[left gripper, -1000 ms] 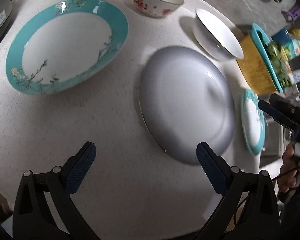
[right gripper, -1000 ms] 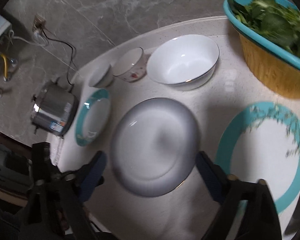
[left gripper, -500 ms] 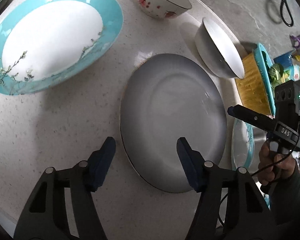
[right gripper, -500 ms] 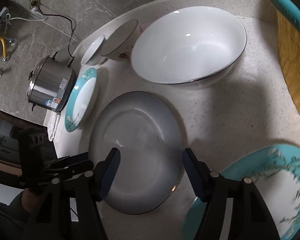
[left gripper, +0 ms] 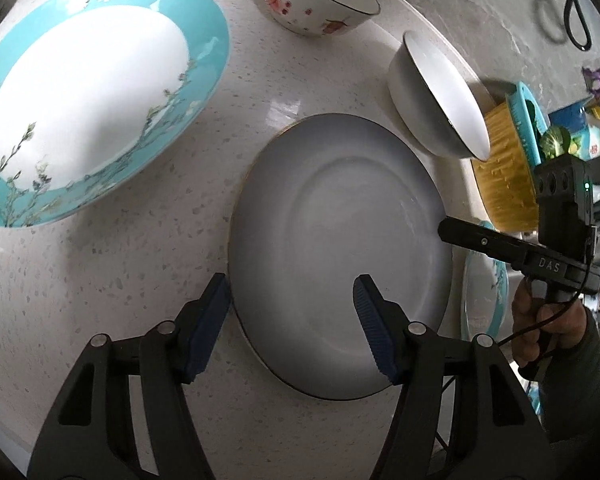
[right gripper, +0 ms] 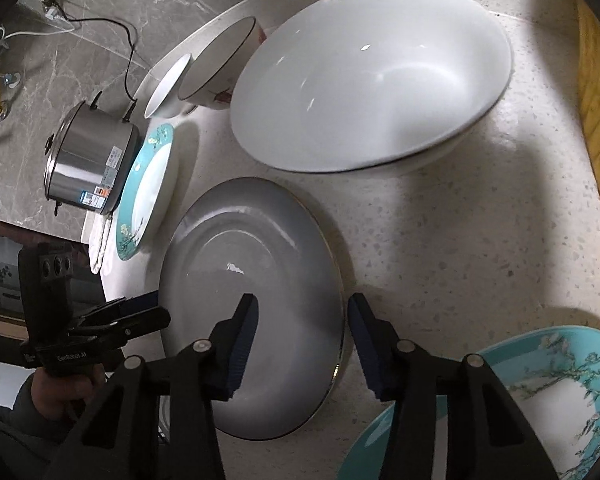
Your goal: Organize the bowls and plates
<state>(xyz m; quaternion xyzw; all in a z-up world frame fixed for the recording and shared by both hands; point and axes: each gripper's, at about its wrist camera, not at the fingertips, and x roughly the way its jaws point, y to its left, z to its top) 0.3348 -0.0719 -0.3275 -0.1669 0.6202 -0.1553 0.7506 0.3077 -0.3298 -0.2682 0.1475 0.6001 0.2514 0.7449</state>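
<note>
On my far left sits the big teal-rimmed plate (left gripper: 96, 92) with its blossom pattern, flat on the speckled white table (left gripper: 148, 264). Just right of it, the grey plate (left gripper: 340, 256) lies at the middle, apart from the teal one. My left gripper (left gripper: 292, 320) straddles the grey plate's near rim: one pad outside the edge, the other over the plate's face. The jaws have just been narrowing and stand half spread; I see no pad pressing on the plate. Behind, a floral bowl (left gripper: 320, 4) and a white bowl (left gripper: 440, 96) stand near the table's far edge, the white one just beside the grey plate. Farther right is a yellow basket (left gripper: 504, 168) of greens.

My right gripper (right gripper: 302, 332) straddles the opposite rim likewise, its jaws just closing, one pad over the plate and one outside; contact there looks doubtful, hard to judge through the fisheye. A second teal plate (right gripper: 540, 392) lies right of it.
</note>
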